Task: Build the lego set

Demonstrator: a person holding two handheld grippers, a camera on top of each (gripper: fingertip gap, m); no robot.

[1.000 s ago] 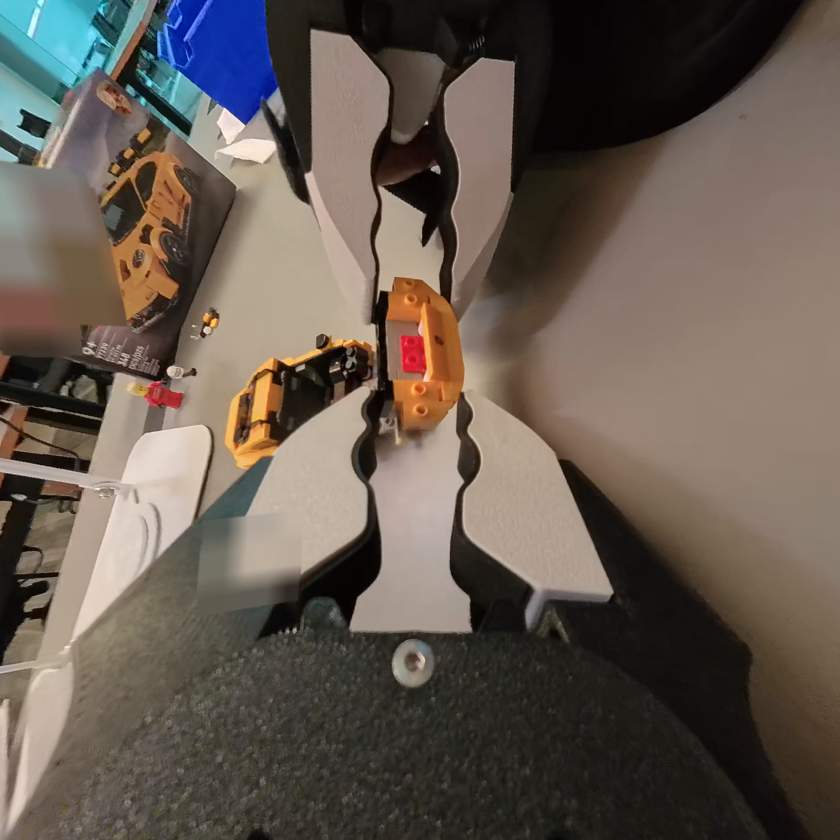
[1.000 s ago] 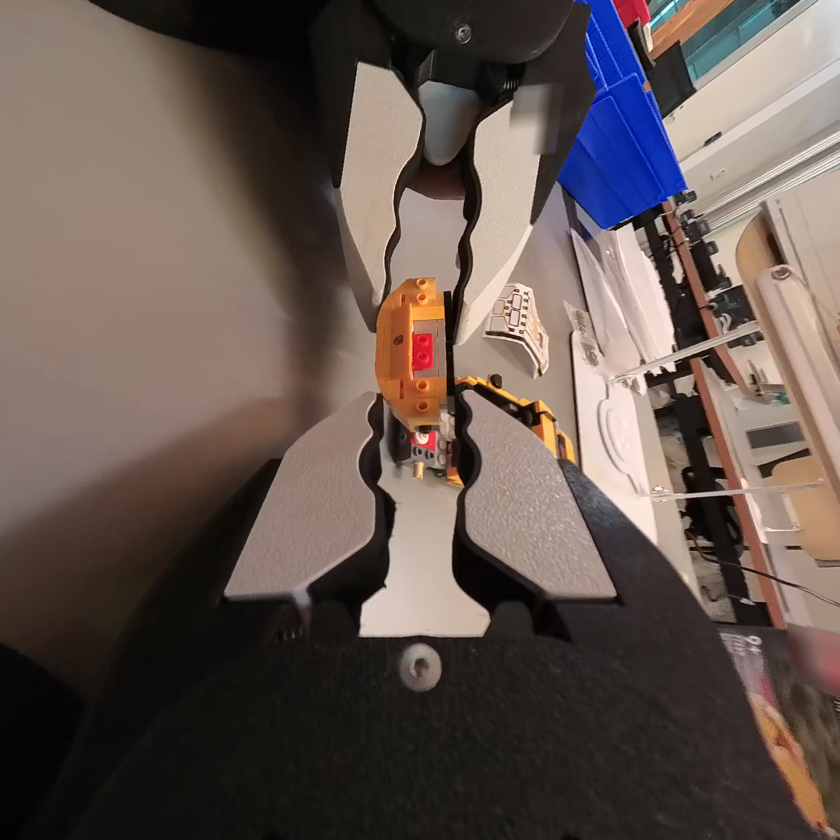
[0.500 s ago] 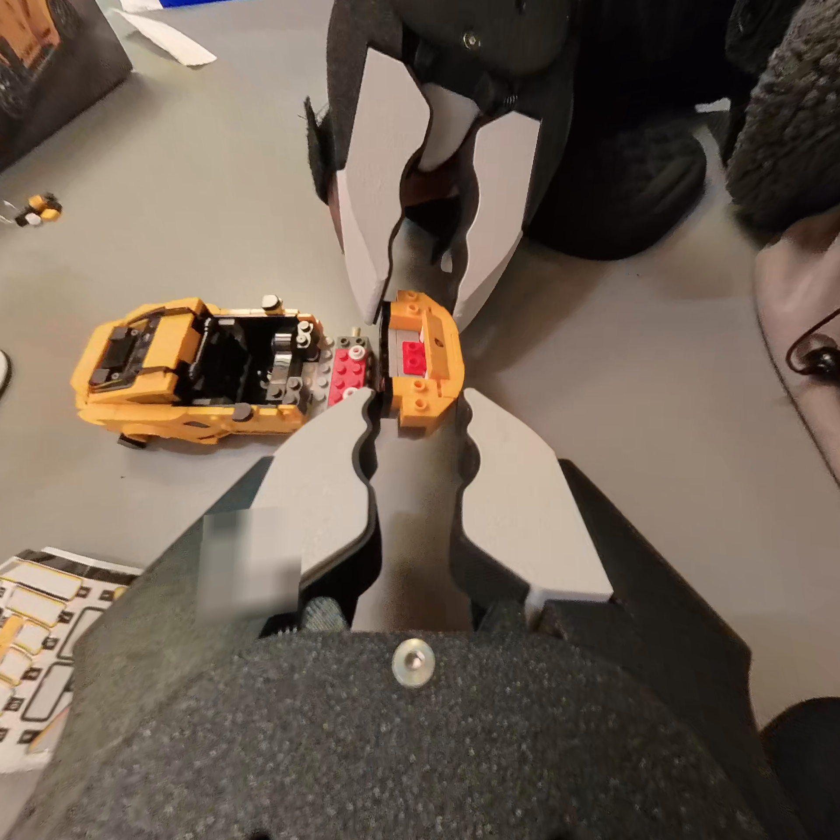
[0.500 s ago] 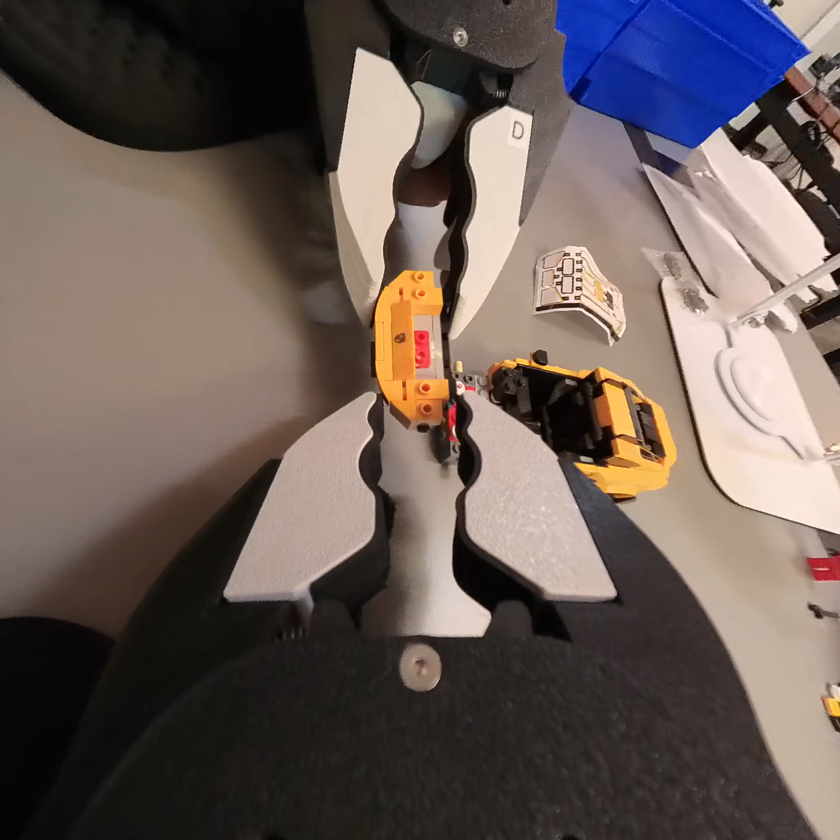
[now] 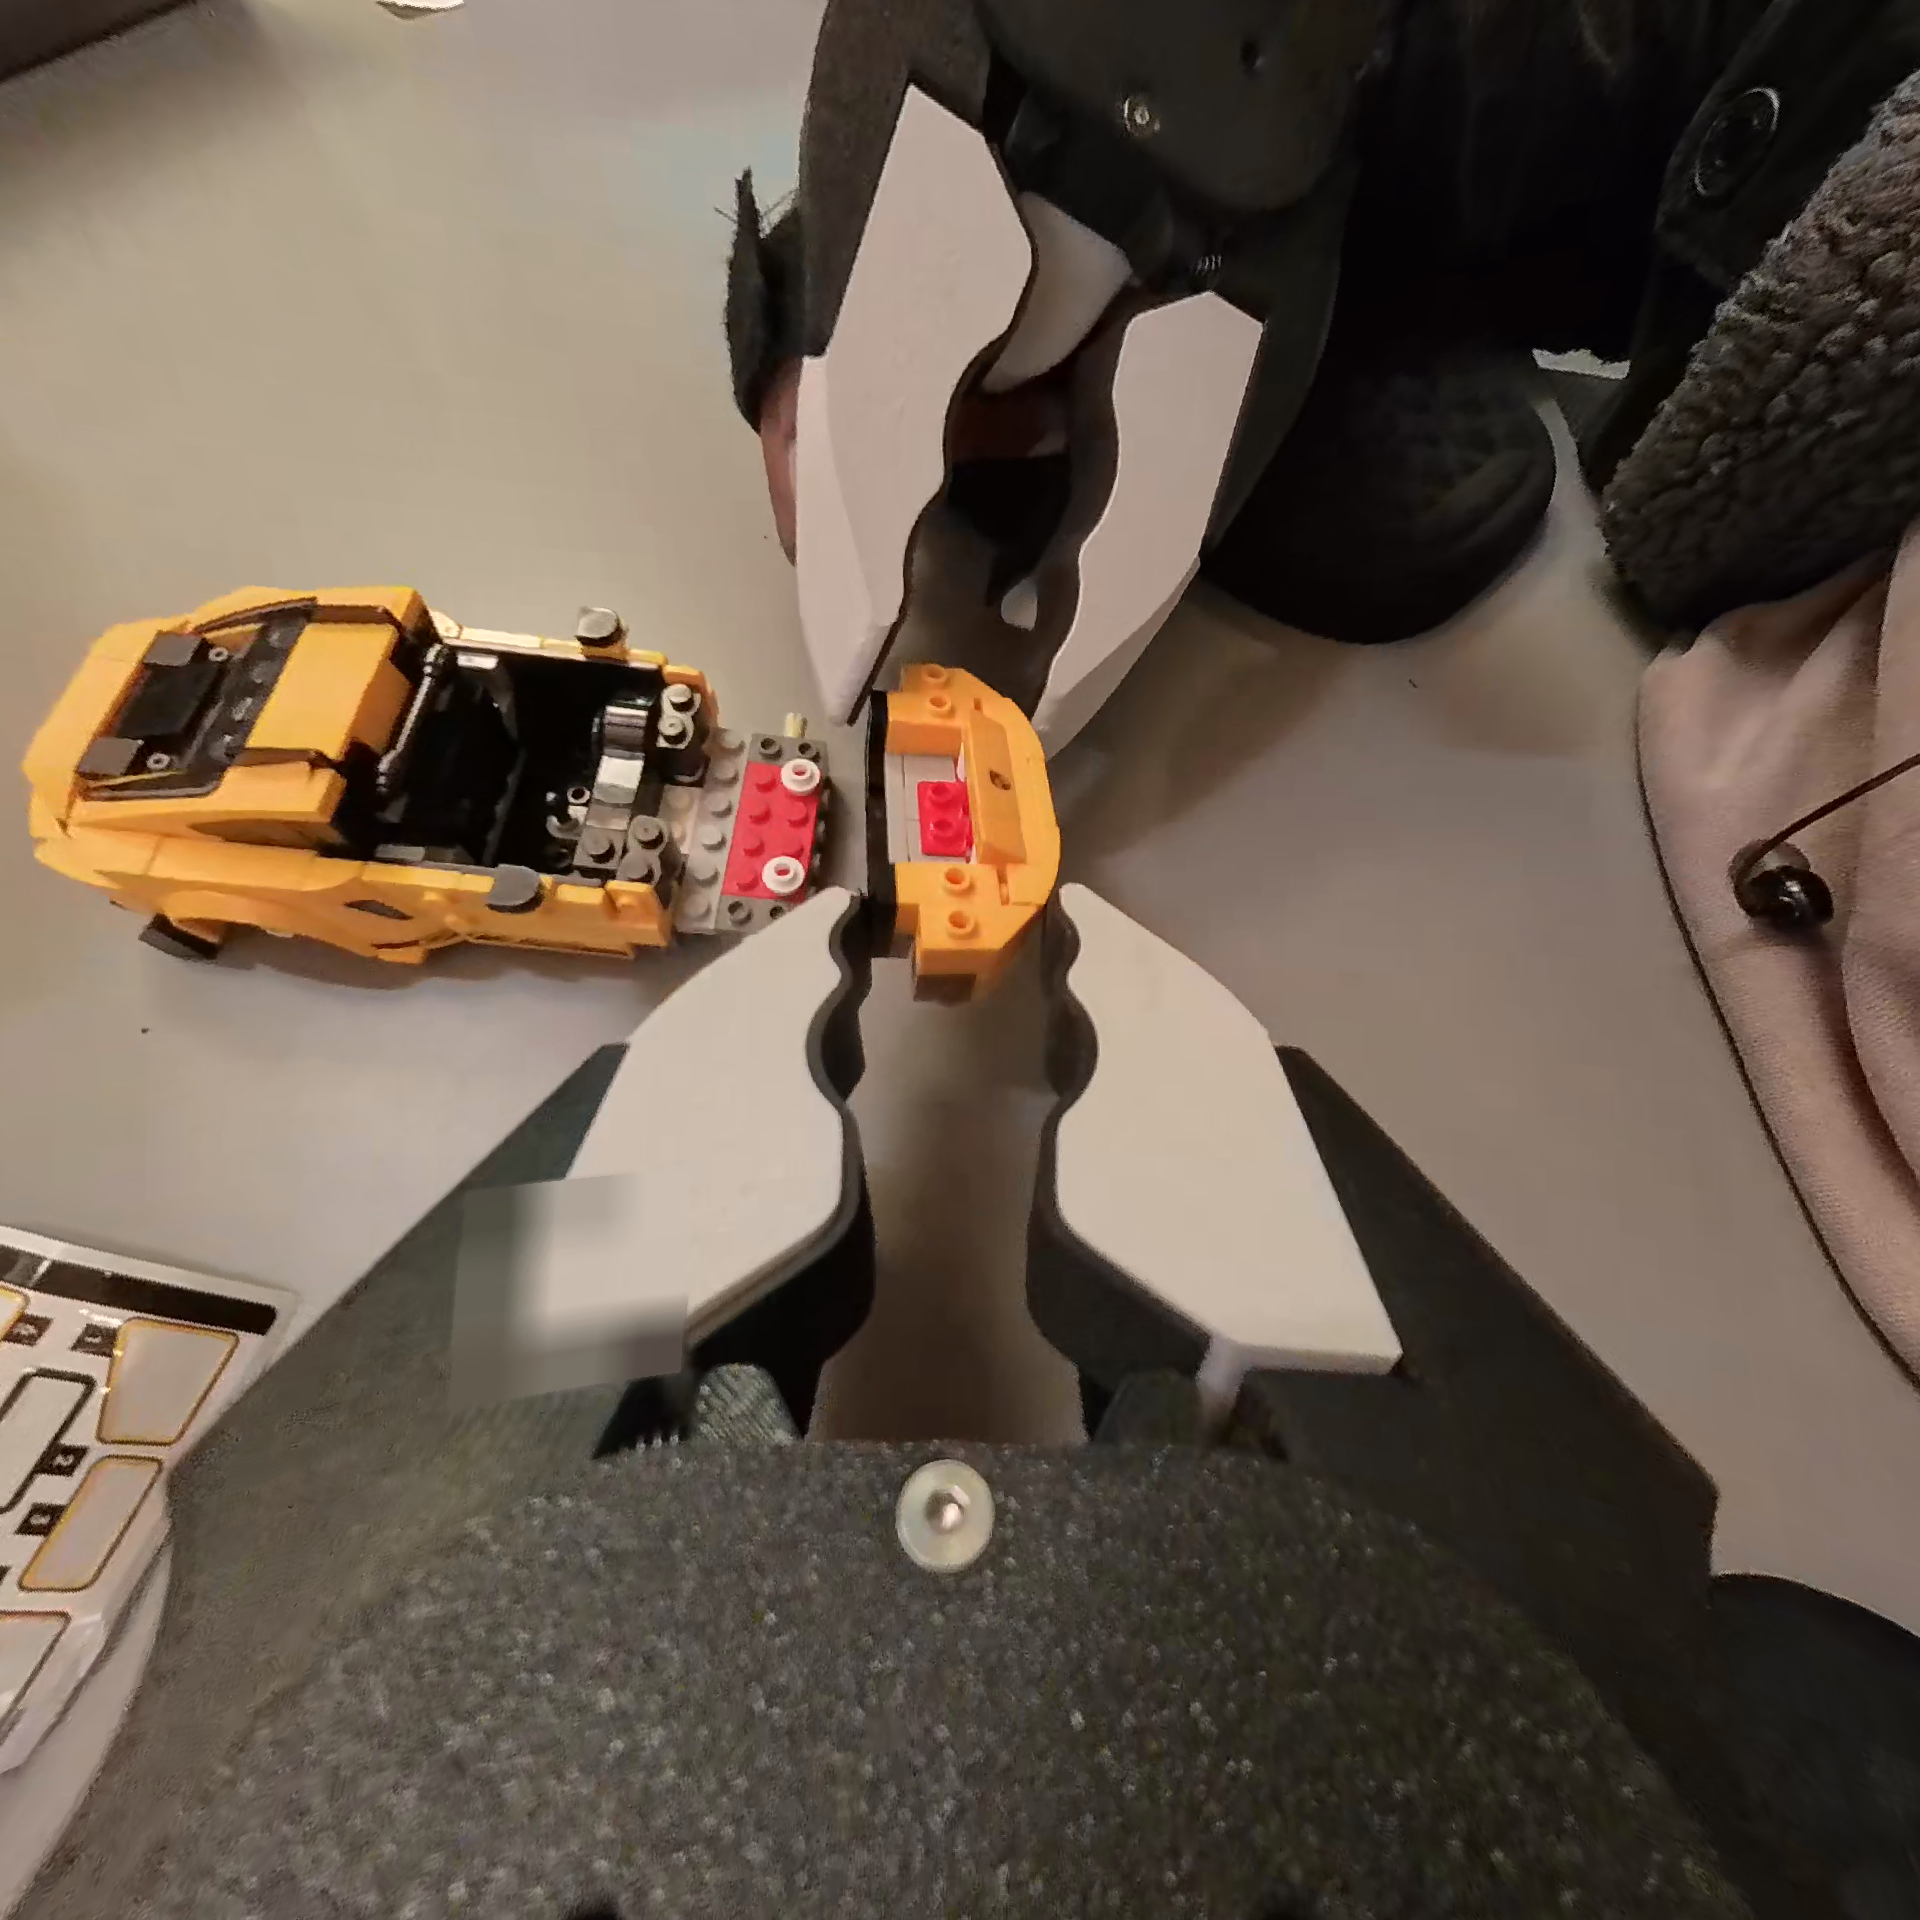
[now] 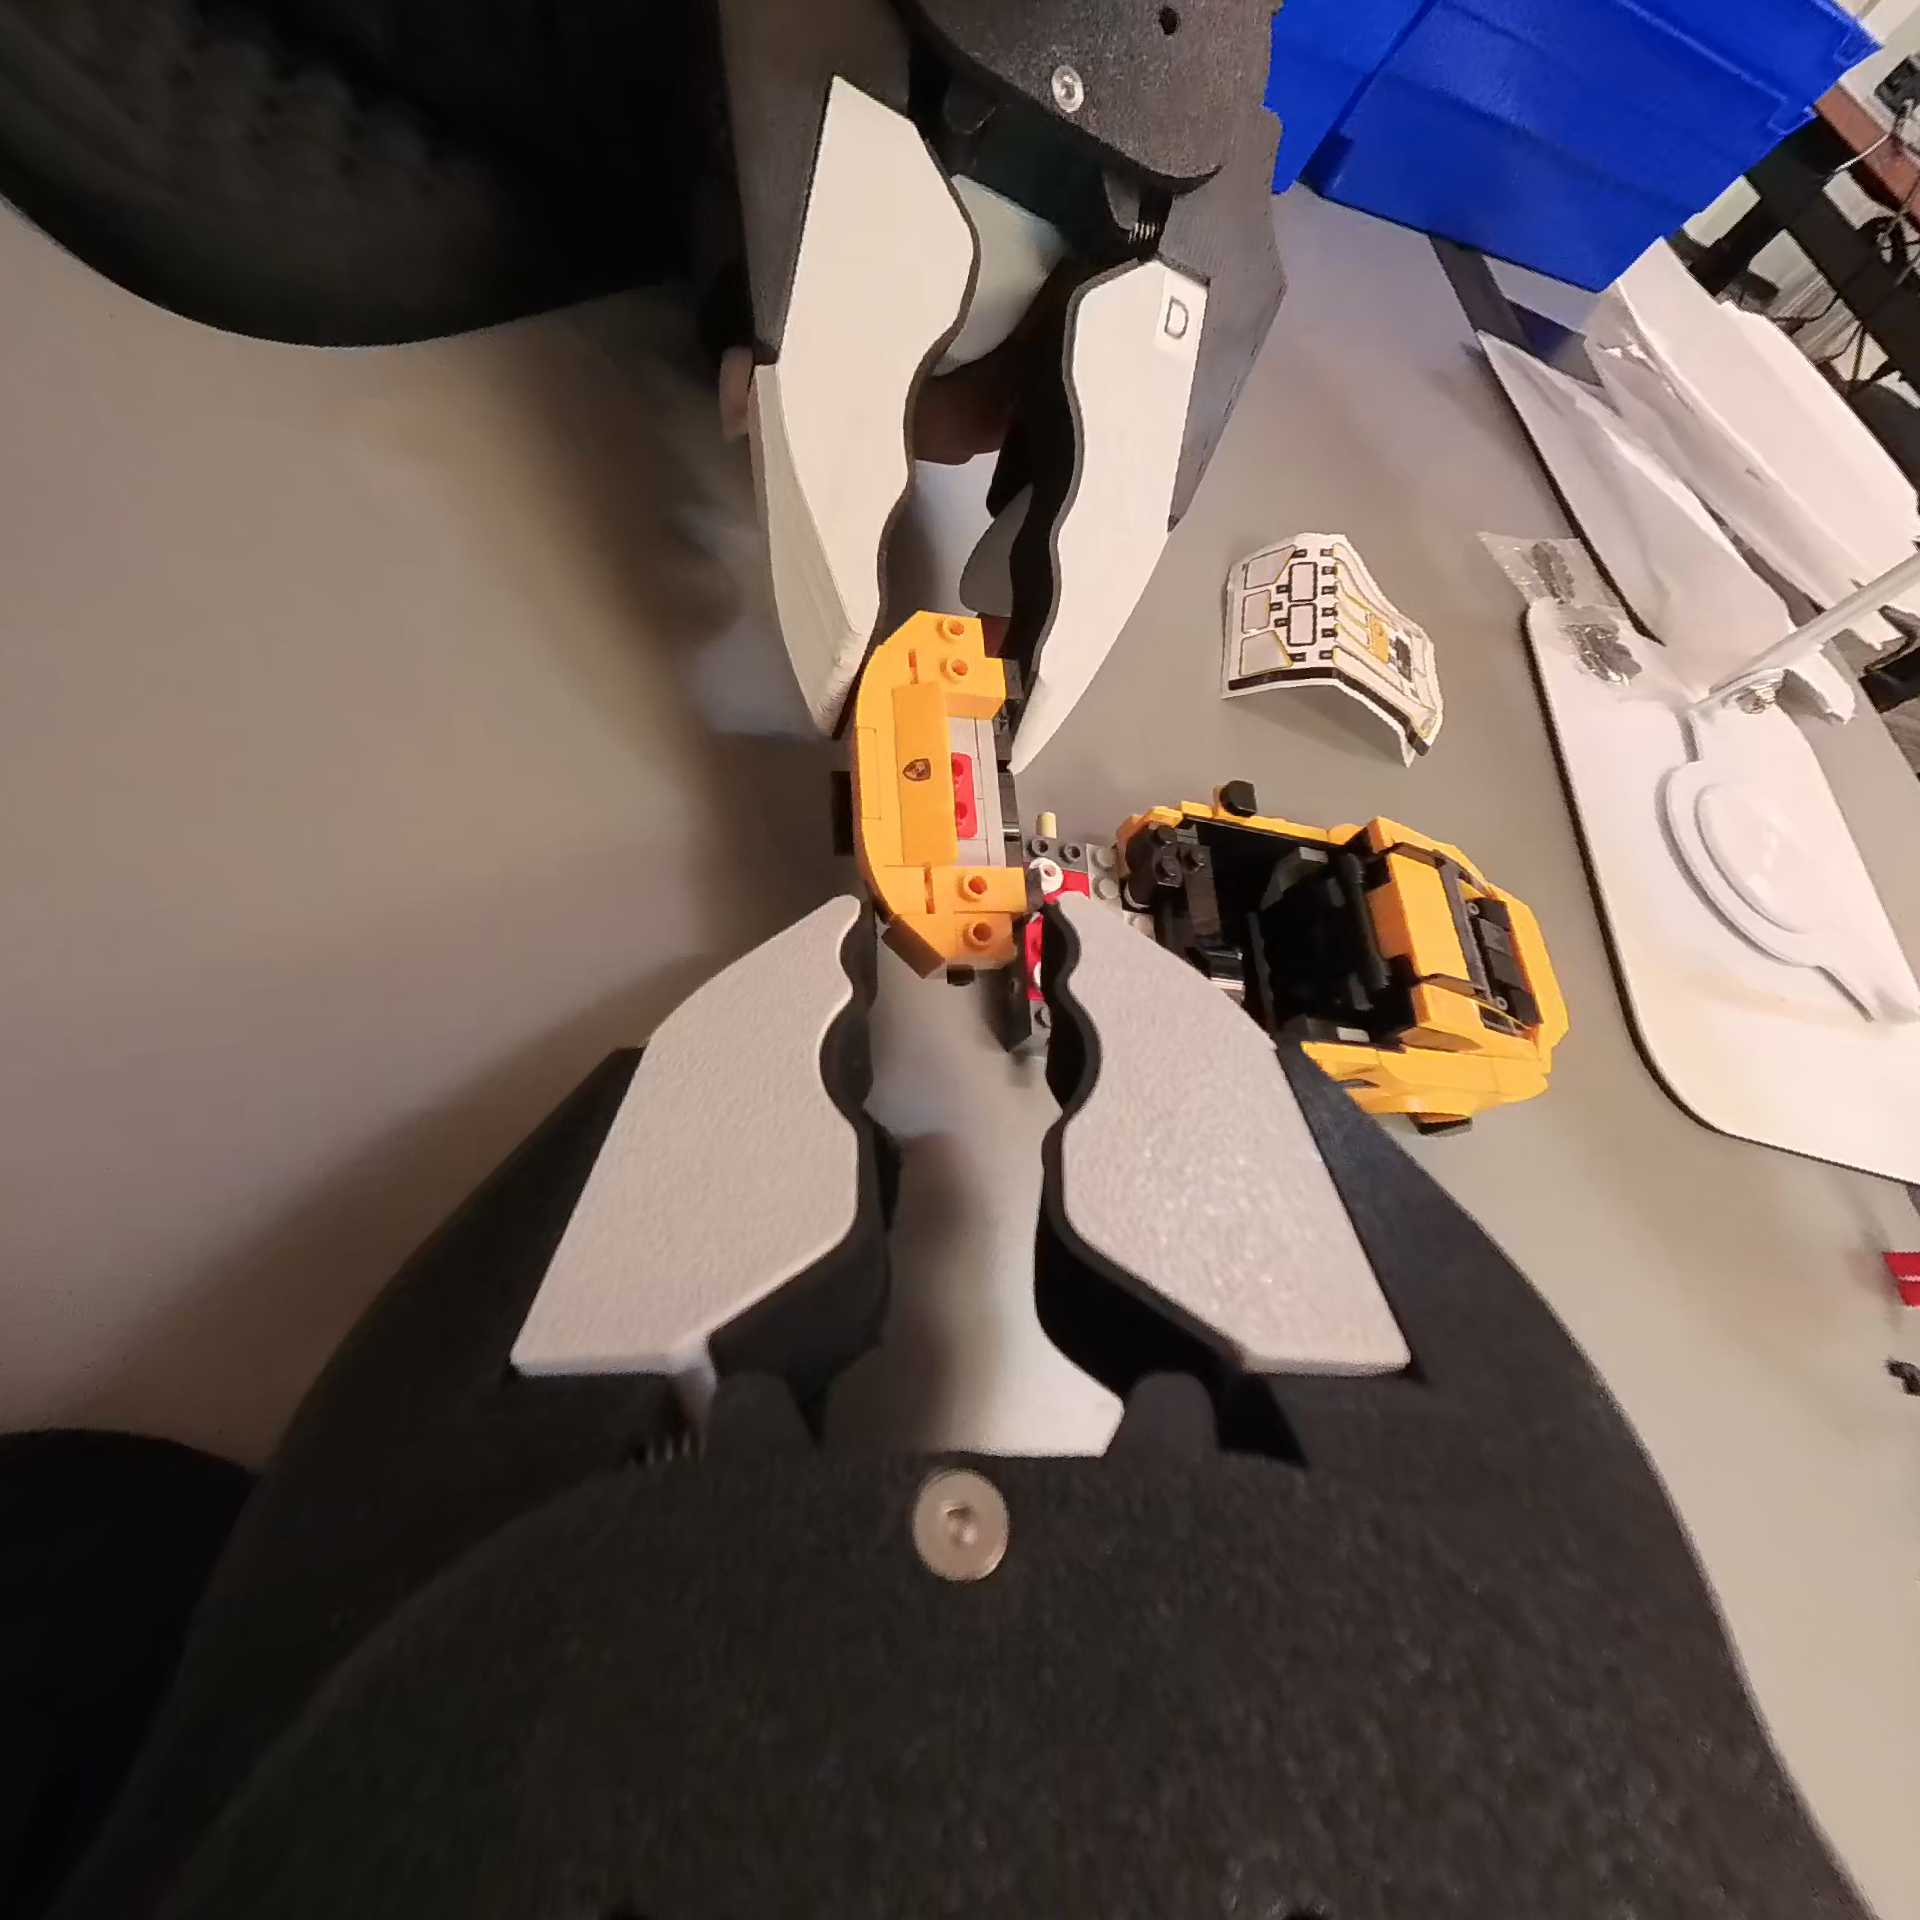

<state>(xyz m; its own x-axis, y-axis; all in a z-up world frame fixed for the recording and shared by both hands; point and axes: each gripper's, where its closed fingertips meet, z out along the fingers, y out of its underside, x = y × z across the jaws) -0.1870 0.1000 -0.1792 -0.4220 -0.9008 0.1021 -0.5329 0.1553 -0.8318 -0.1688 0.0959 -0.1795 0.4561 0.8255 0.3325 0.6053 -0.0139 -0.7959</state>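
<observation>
Orange nose section [image 5: 961, 805] sits pinched at either end between the left gripper [image 5: 951, 914] and right gripper [image 6: 951, 914], jaws narrowed onto it, just beside the car body [image 5: 343, 774] on the table [image 5: 416, 312]. Best to keep it level, line it up over the red plate [image 5: 774, 826], then press evenly.

Lab or workshop: grey worktable [image 6: 312, 831], blue storage bins [image 6: 1558, 135], metal racking [image 6: 1849, 239] behind.

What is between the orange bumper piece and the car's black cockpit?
In the left wrist view, a grey plate topped by a red studded plate lies between the bumper piece and the cockpit.
</observation>
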